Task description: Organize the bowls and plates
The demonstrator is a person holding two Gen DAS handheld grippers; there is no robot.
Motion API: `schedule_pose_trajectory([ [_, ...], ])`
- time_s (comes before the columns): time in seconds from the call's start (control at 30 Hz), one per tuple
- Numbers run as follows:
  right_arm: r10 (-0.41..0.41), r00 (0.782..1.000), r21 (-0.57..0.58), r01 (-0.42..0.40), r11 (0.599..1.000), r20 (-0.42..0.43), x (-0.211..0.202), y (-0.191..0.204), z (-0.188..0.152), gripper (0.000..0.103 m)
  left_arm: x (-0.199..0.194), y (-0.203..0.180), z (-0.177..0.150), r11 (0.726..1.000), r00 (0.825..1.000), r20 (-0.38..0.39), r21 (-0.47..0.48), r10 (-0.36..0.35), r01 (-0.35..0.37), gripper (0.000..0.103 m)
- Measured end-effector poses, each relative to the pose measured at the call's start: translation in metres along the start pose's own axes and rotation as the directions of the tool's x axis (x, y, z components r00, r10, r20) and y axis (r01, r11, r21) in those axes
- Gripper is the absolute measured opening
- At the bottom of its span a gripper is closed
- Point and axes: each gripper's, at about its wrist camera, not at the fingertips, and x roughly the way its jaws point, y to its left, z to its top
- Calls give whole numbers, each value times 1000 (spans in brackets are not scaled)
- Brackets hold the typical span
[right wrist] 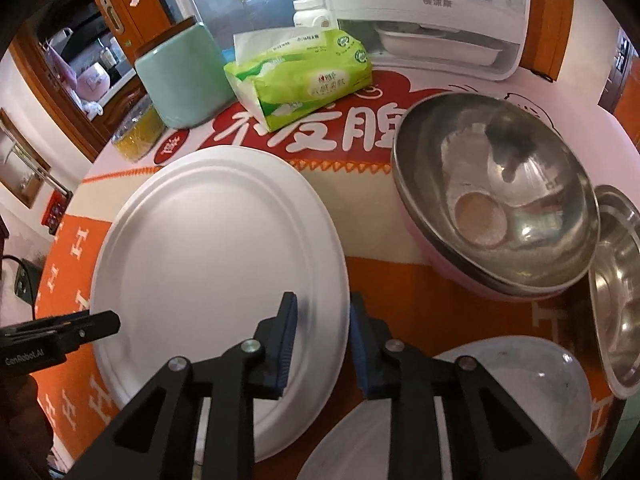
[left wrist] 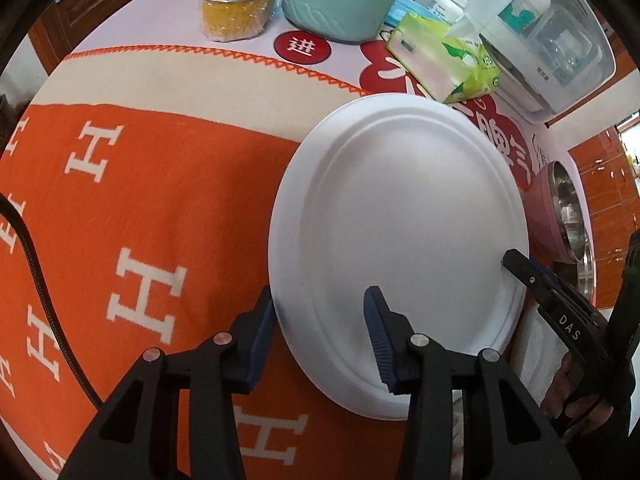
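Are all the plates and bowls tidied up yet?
Not yet. Done, it seems: the pink bowls look nested together. In hand: the left gripper and right gripper both look clamped on the rim of the big plate. Left to do: that plate needs a home, and the second plate and the steel dish still lie apart.

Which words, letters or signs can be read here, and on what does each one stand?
"DAS": right hand-held gripper.
"GenRobot.AI": left hand-held gripper, first letters unsure.
"进": red round sticker.
"H", repeated: orange cloth.
Tissue pack, white appliance: too blurred.
Big white table characters: partly hidden.
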Motion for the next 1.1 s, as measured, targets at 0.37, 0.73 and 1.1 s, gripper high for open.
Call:
schedule_pose_trajectory([
  [0.37, 42, 995, -42, -39, 998, 90, -41, 31, 3, 25, -57, 25, -9, 994, 985, 153, -65, -75, 86, 45],
  [0.73, 54, 978, -70, -41, 997, 202, -107, 52, -6, 25, -117, 27, -30, 994, 957, 274, -30, -97, 109, 45],
  [1.1, 18, 958, -42, -6, 999, 288, -170, 49, -45, 25, -165, 8, -66, 985, 931, 322, 65, -172, 159, 46],
])
